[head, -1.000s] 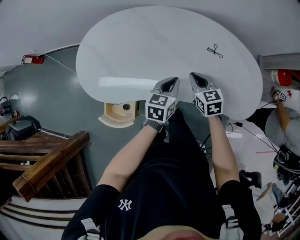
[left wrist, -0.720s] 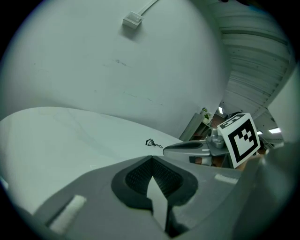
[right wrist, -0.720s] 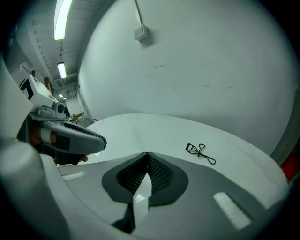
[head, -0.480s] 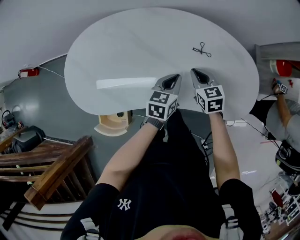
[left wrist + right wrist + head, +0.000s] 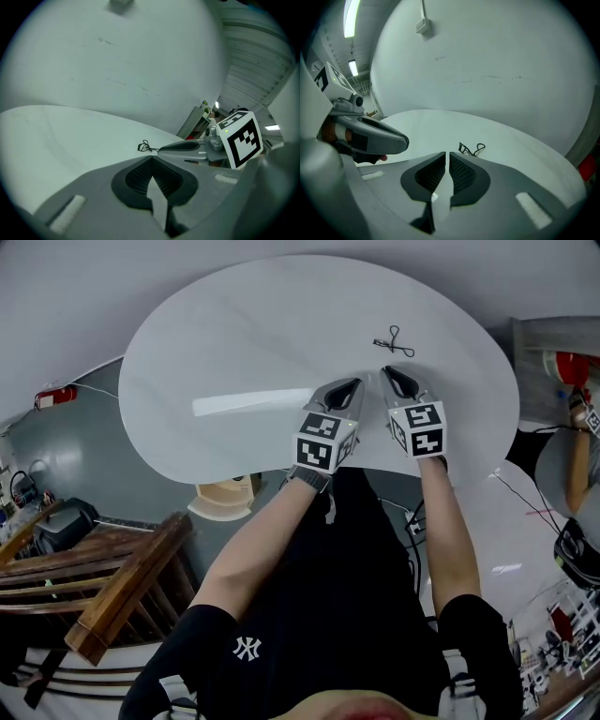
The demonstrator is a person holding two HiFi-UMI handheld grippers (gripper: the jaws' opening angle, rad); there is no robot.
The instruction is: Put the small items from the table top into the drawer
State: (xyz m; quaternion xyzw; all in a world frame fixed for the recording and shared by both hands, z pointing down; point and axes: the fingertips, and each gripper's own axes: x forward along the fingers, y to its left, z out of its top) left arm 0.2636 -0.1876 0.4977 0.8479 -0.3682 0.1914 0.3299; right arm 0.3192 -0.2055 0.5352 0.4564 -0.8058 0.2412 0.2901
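Task at its start: the small black wire item (image 5: 394,340) lies on the white table (image 5: 234,343), just beyond both grippers, not yet grasped. Left gripper (image 5: 351,384) jaws are pressed together; right gripper (image 5: 390,373) jaws have just been opening, slightly parted, empty.

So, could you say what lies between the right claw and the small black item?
Only bare tabletop, as the head view shows; the right claw has just been opening, nothing in it.

White oval table top (image 5: 234,352), smooth, glossy, w/ a pale streak of light reflected left of centre. Lying flat on its right half, approx. midway btwn far and near edges: a small black wire-thin item w/ looped ends (image 5: 394,341).
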